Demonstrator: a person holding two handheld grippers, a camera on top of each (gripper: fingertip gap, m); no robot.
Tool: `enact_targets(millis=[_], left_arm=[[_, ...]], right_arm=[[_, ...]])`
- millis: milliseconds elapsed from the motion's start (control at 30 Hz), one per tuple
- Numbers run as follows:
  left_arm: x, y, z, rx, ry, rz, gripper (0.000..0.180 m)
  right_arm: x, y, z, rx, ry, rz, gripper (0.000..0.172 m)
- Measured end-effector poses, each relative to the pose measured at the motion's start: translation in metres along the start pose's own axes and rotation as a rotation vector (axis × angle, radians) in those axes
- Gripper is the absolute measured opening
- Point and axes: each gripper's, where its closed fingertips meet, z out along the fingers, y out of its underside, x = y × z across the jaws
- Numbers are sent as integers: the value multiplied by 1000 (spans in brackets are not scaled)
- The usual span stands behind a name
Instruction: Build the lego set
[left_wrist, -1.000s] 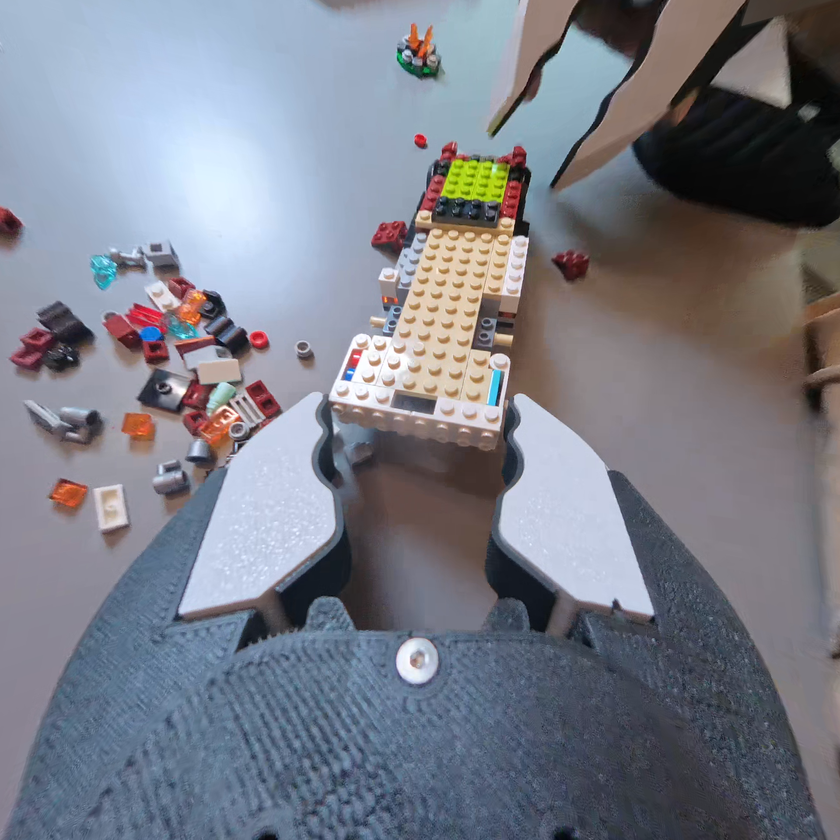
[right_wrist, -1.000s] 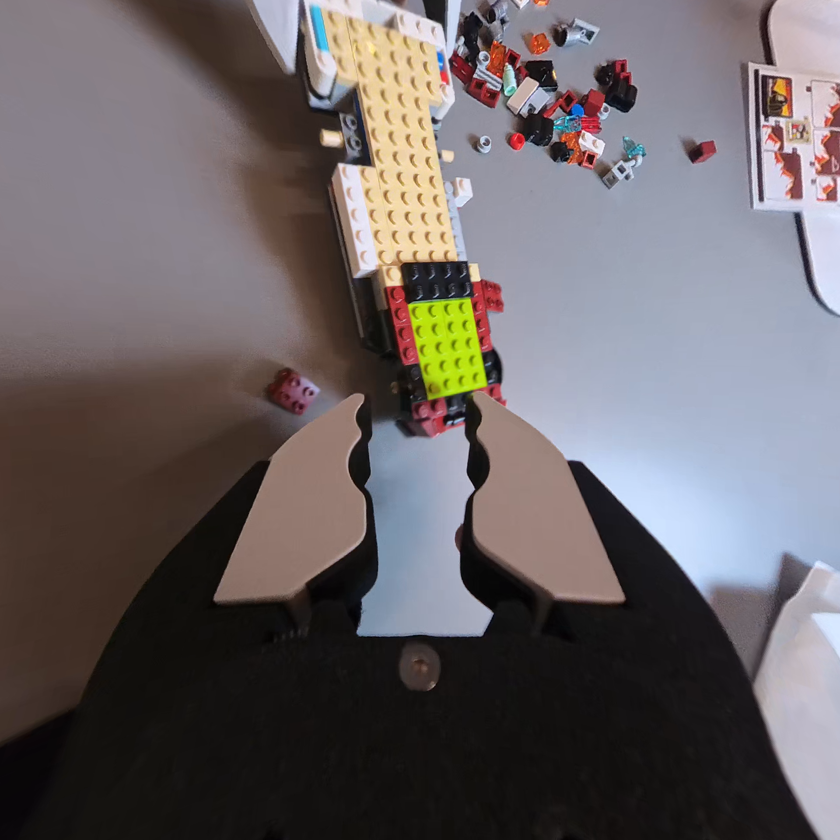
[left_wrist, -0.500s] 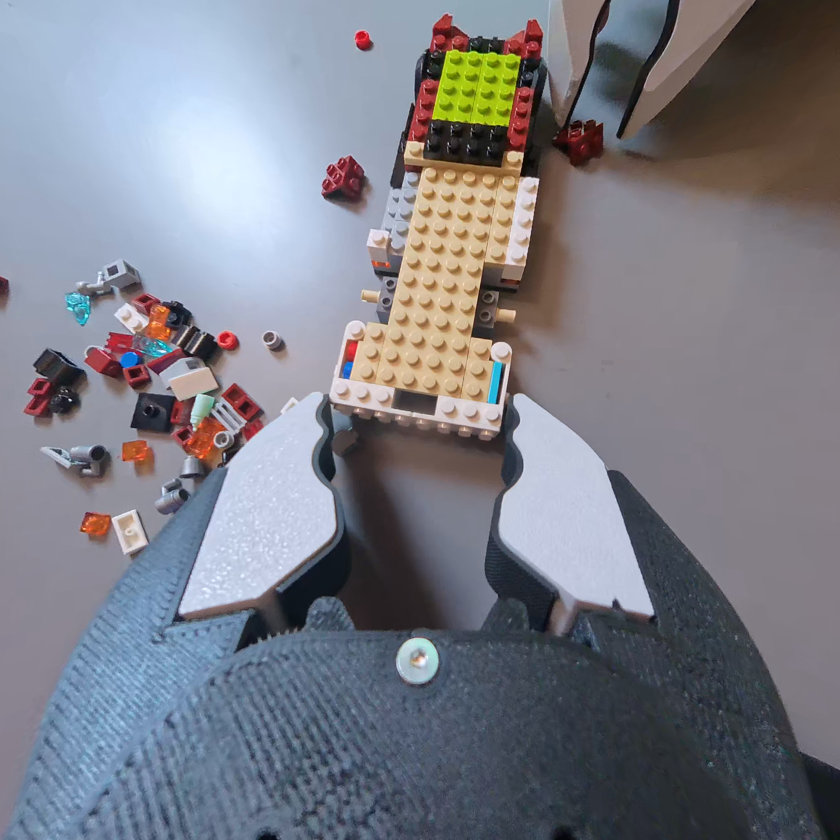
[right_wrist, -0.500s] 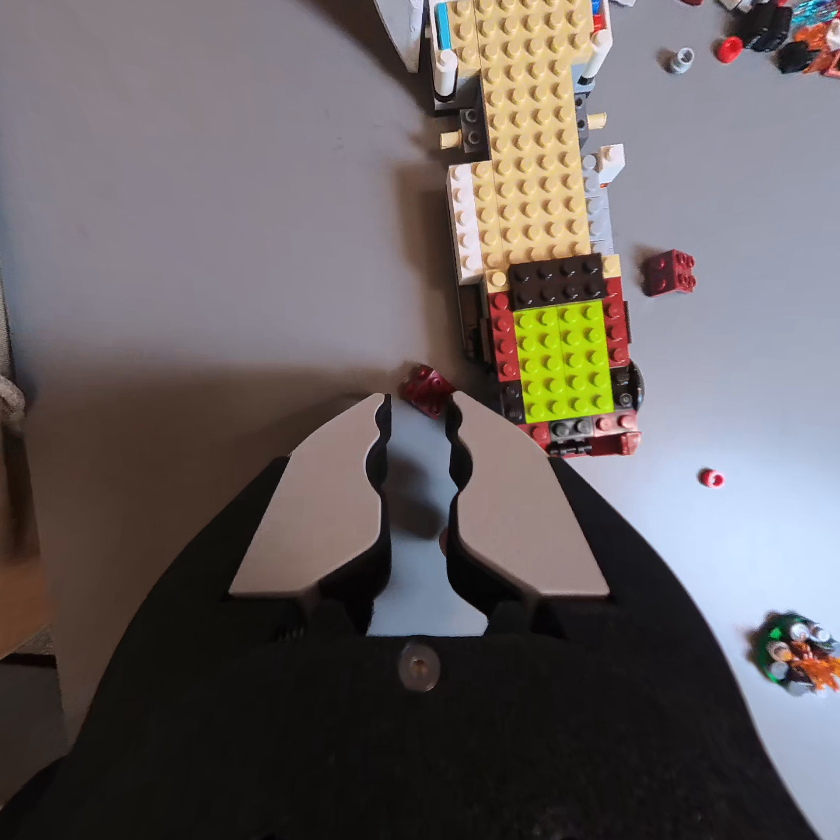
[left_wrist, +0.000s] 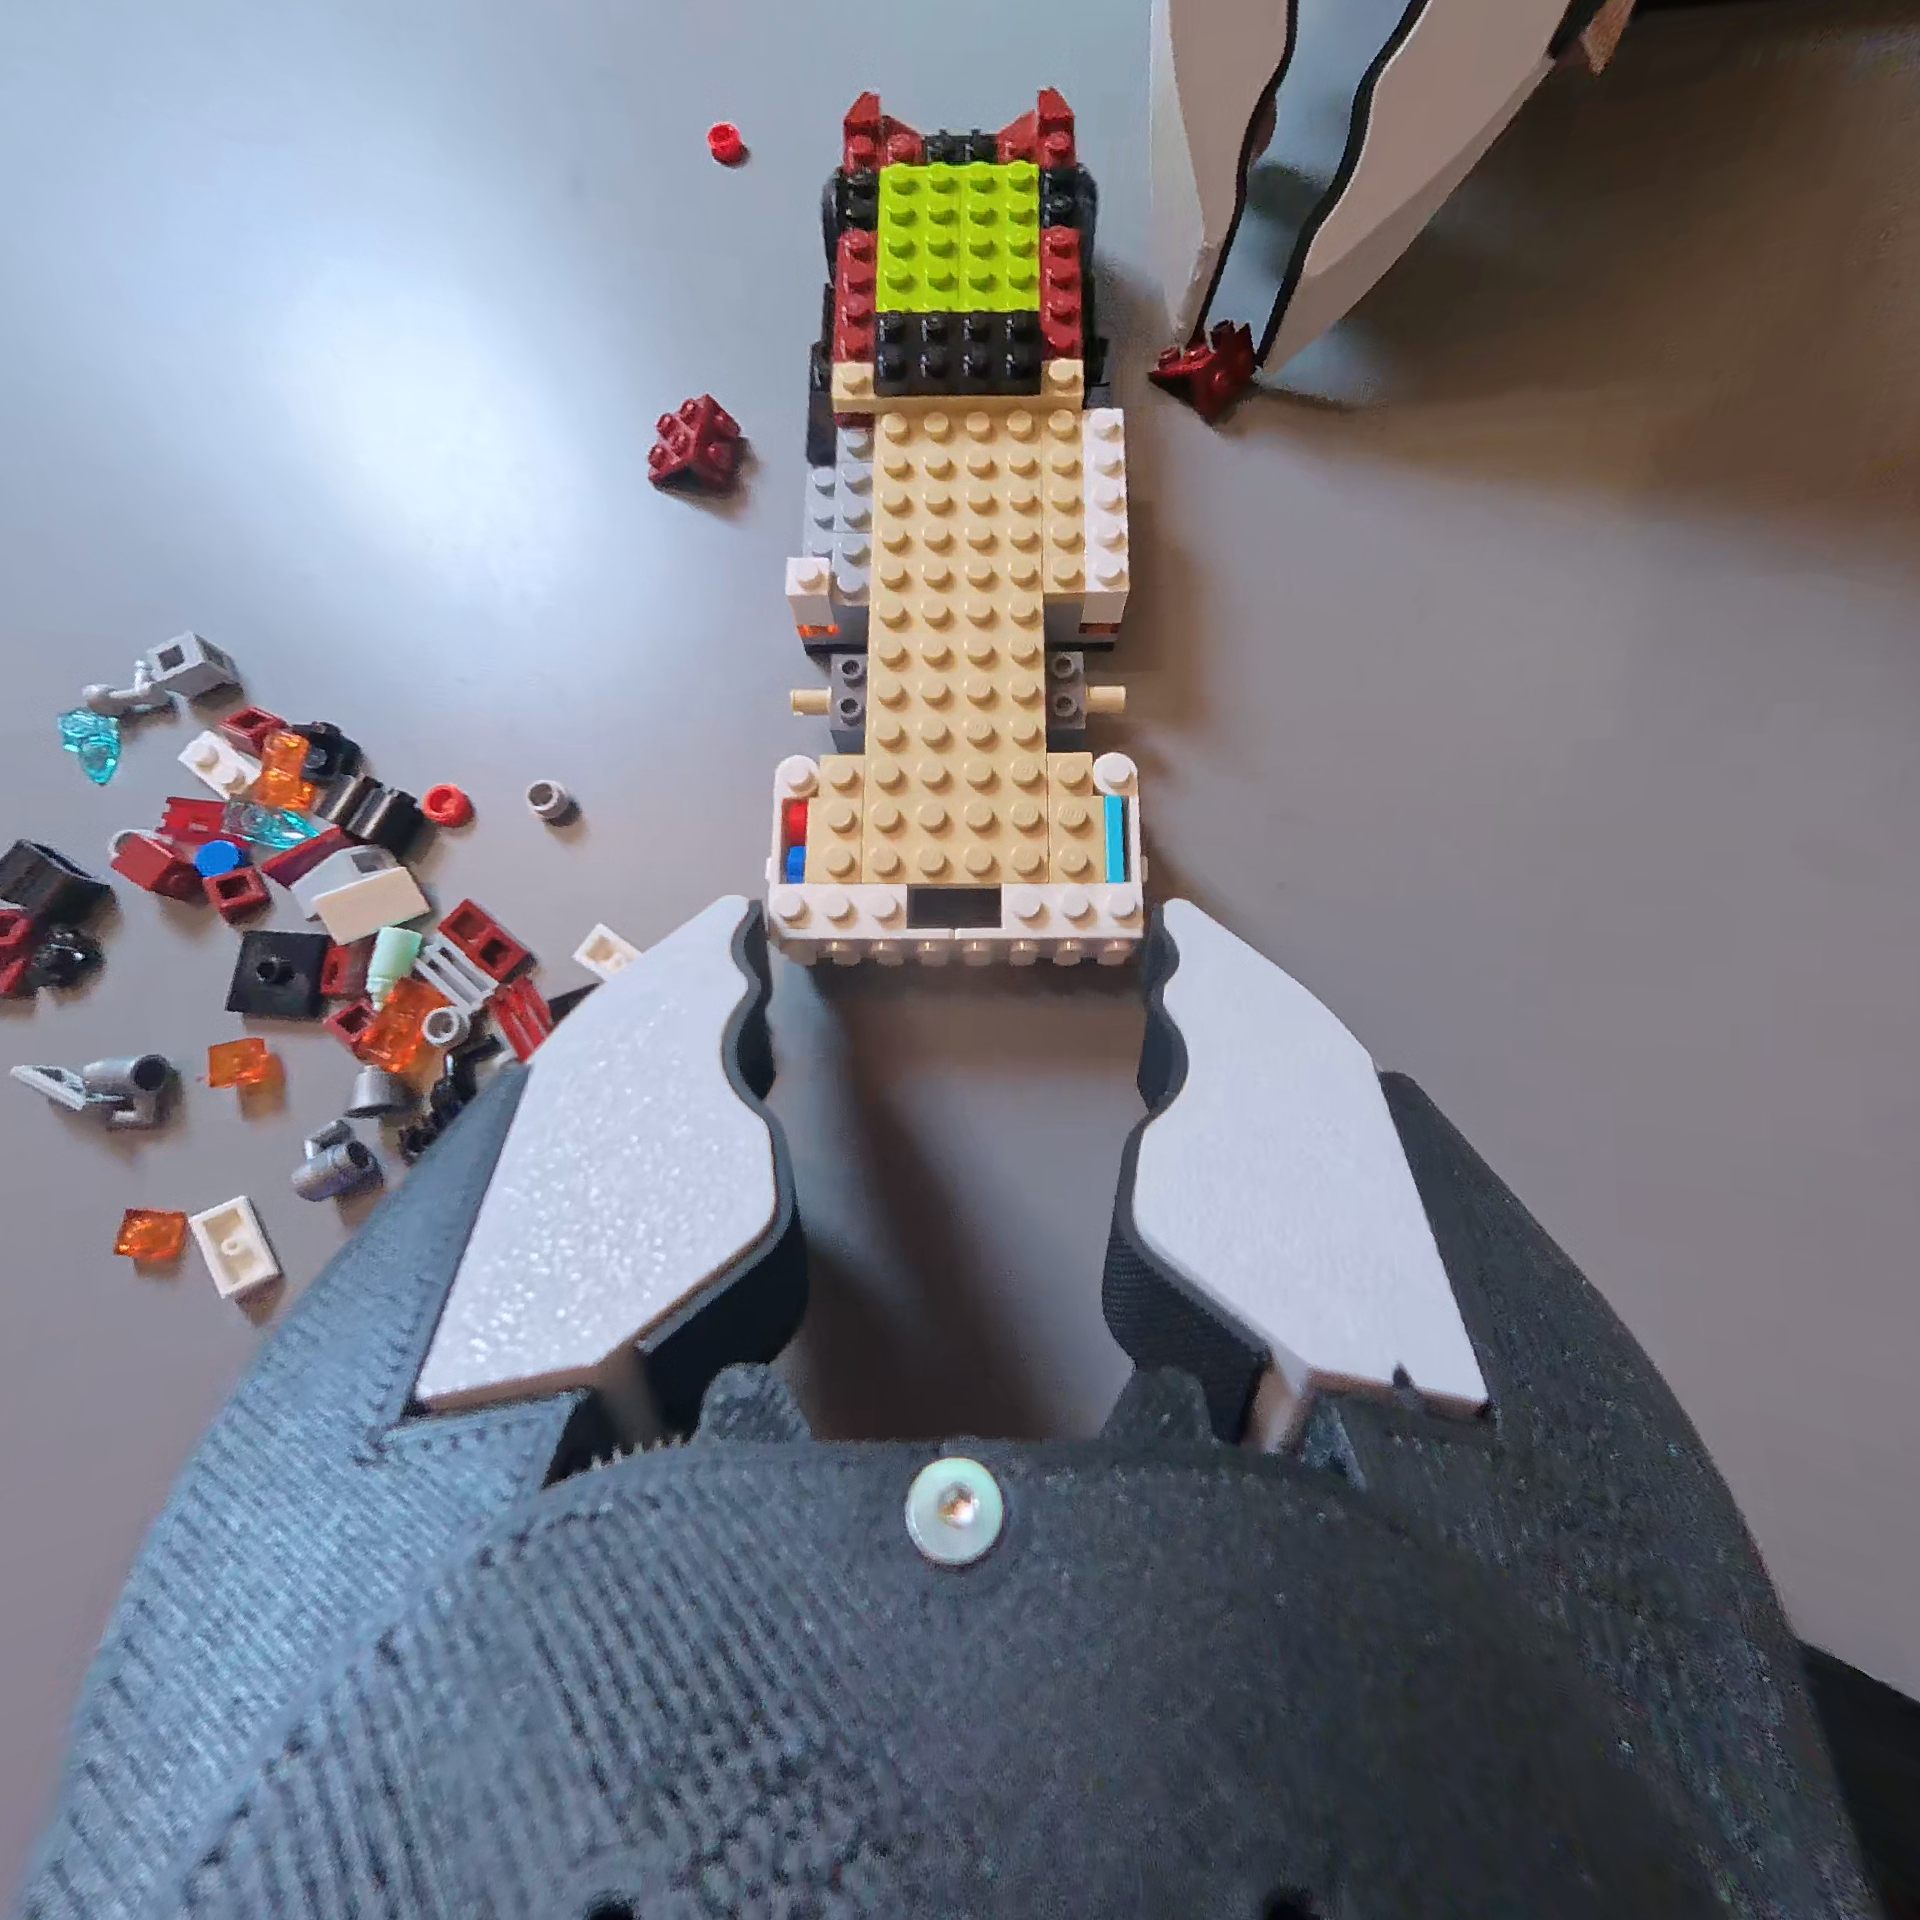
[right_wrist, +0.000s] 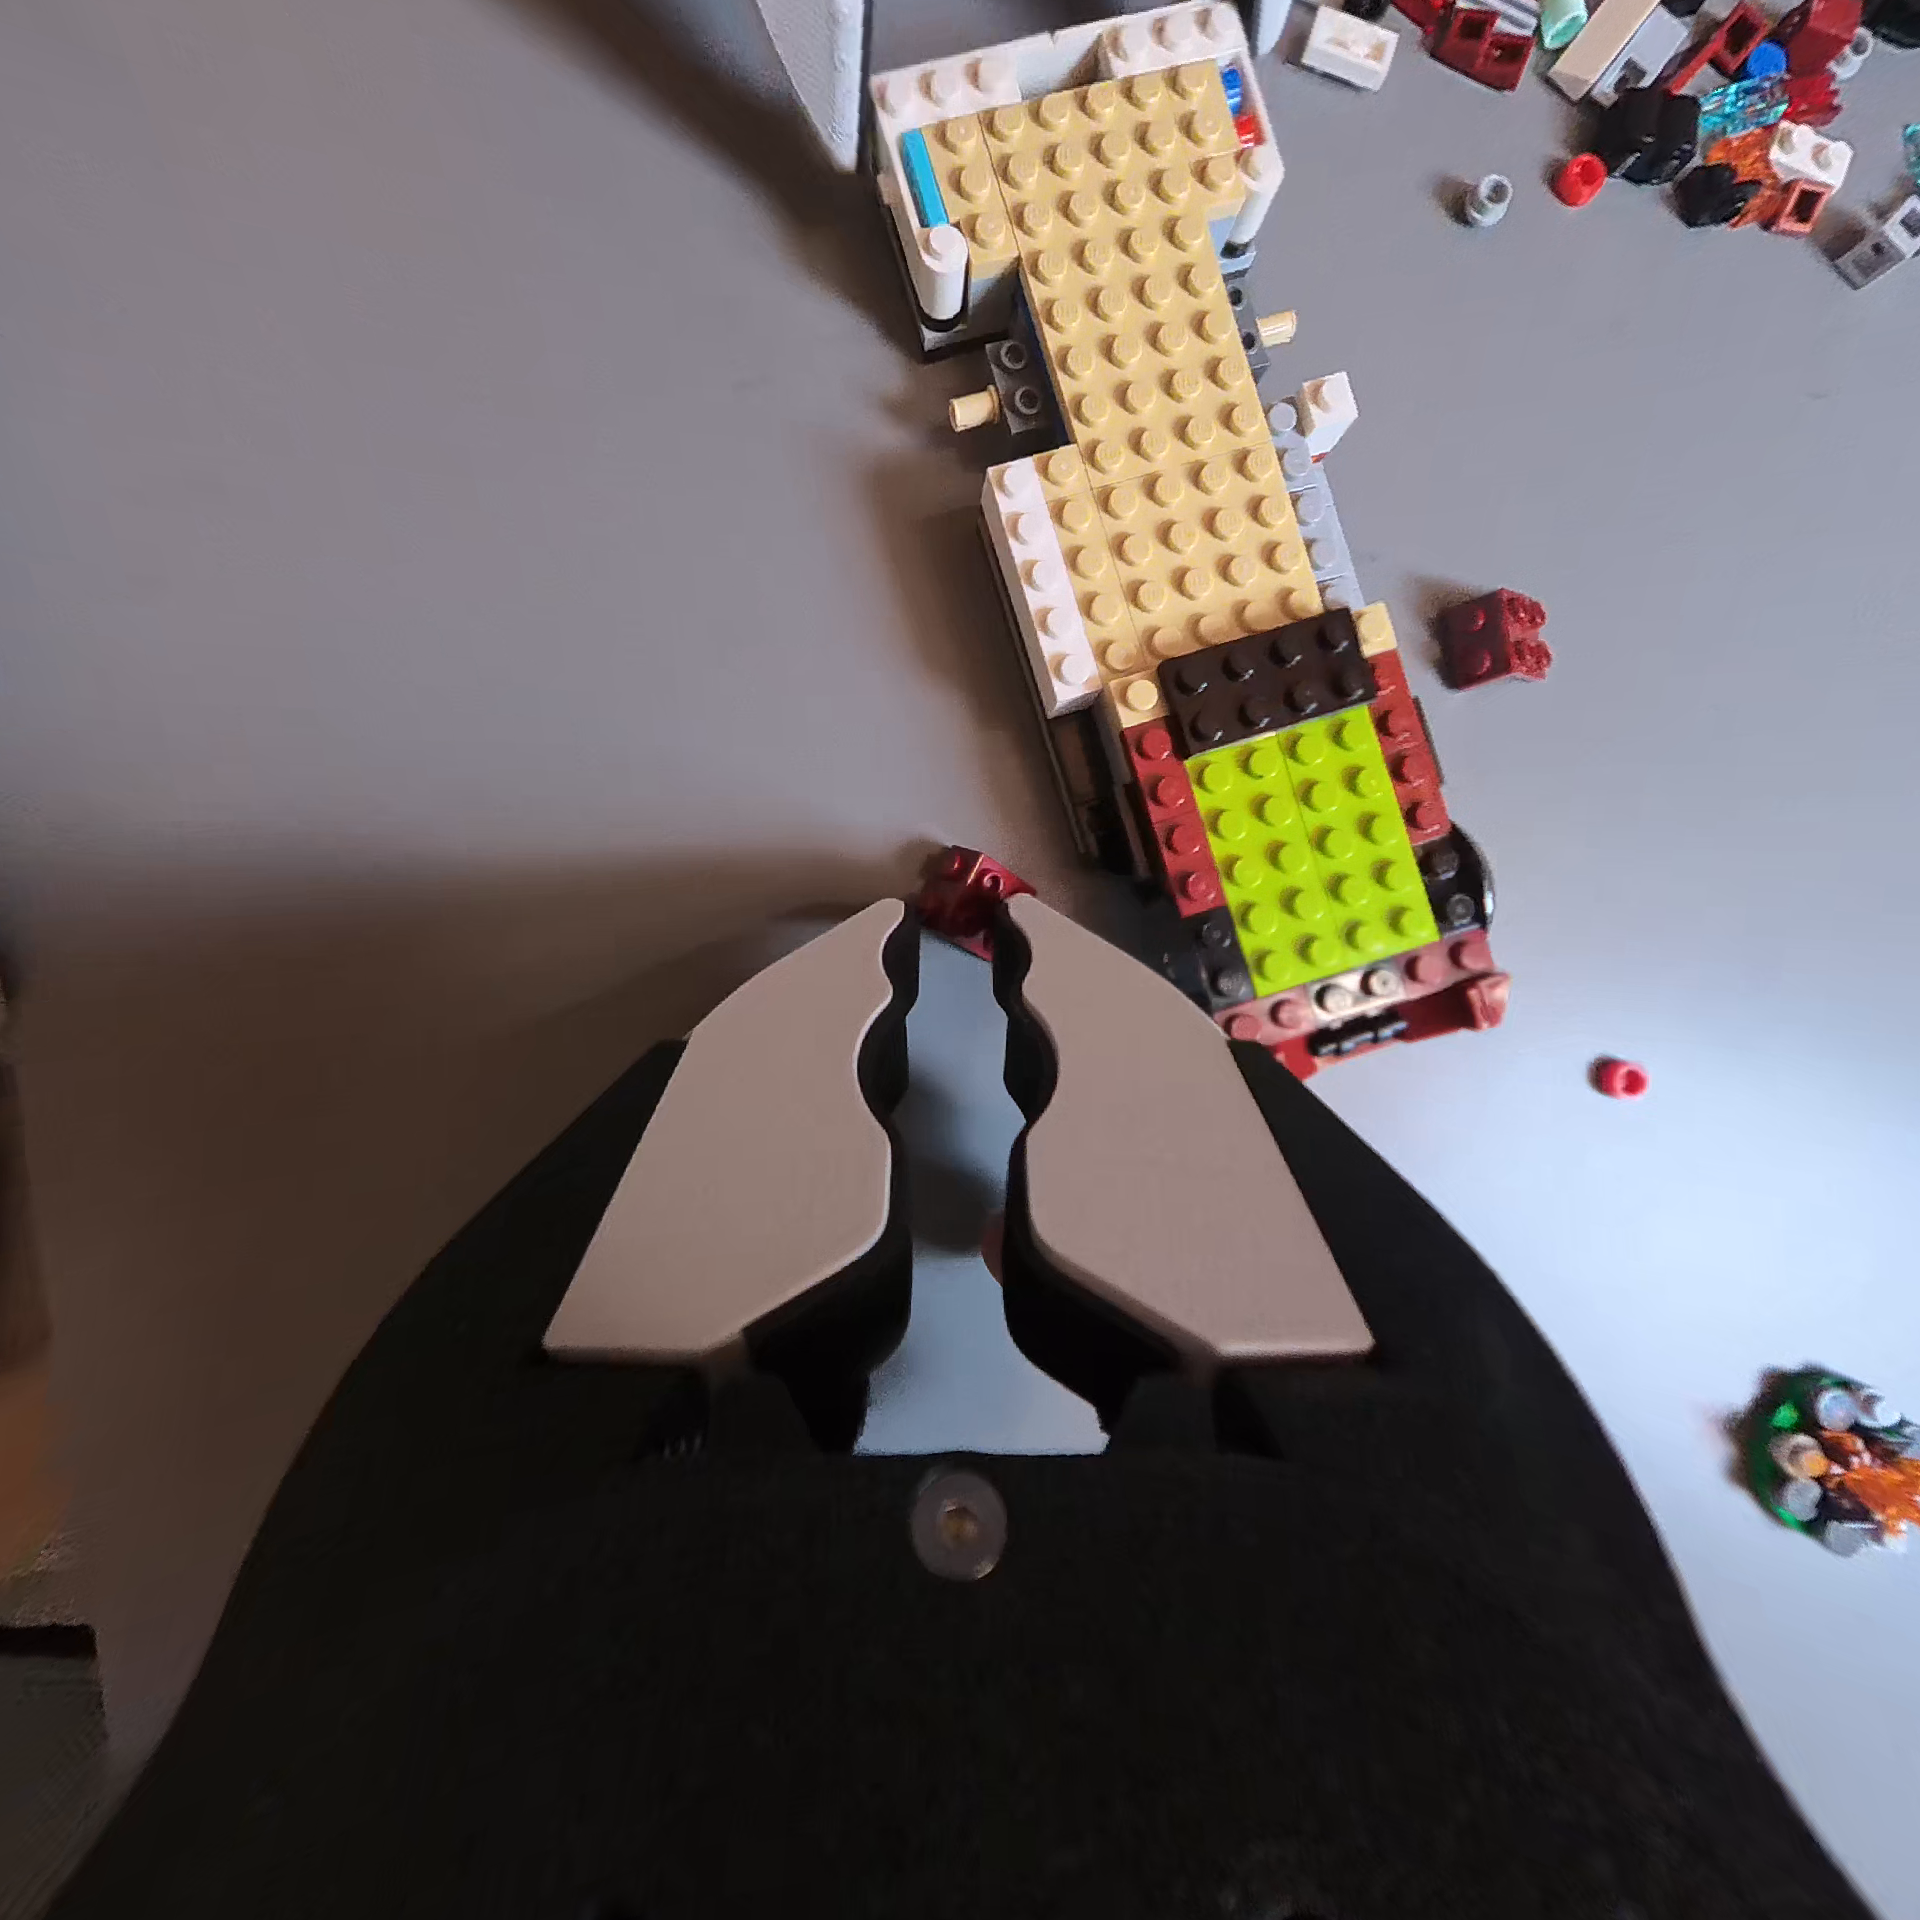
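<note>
1. Dark-red, the small studded plastic brick (right_wrist: 966, 899) sits wedged between the fingertips of my right gripper (right_wrist: 956, 920), on the grey tabletop (right_wrist: 416, 520). Both pads press its sides, so I am gripping it.
2. To keep this pinch sound, I judge the squeeze should stay square across the brick's flat sides, since only the very tips catch it and it could twist out.
3. My left gripper (left_wrist: 956, 935) stands wide open, its fingertips flanking the white near end of the long tan studded plastic brick model (left_wrist: 961, 644). The left tip looks touching or nearly so; I see a small gap at the right, and nothing is held.
4. The gripped brick lies just beside the model's lime-green end, on its right flank.
5. Loose mixed small bricks (left_wrist: 312, 914) lie scattered left of my left gripper.
</note>
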Motion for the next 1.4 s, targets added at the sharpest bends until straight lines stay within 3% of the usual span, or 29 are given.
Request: enact_targets(millis=[133, 267, 467, 700, 967, 1100, 1400], left_arm=[[-11, -13, -22, 97, -26, -48, 69], [-16, -56, -44, 330, -42, -95, 58], [5, -95, -40, 497, 12, -133, 44], [42, -114, -15, 512, 161, -143, 36], [56, -117, -6, 532, 320, -331, 22], [54, -108, -1, 493, 282, -269, 19], [58, -102, 3, 456, 280, -236, 5]], right_arm=[[-1, -3, -13, 104, 10, 30, 12], [7, -18, -37, 269, 19, 61, 12], [17, -36, -72, 496, 35, 92, 11], [7, -48, -65, 515, 21, 20, 12], [-6, -74, -54, 530, 79, -187, 11], [-10, -80, -48, 528, 127, -294, 12], [-11, -84, -35, 528, 97, -298, 12]])
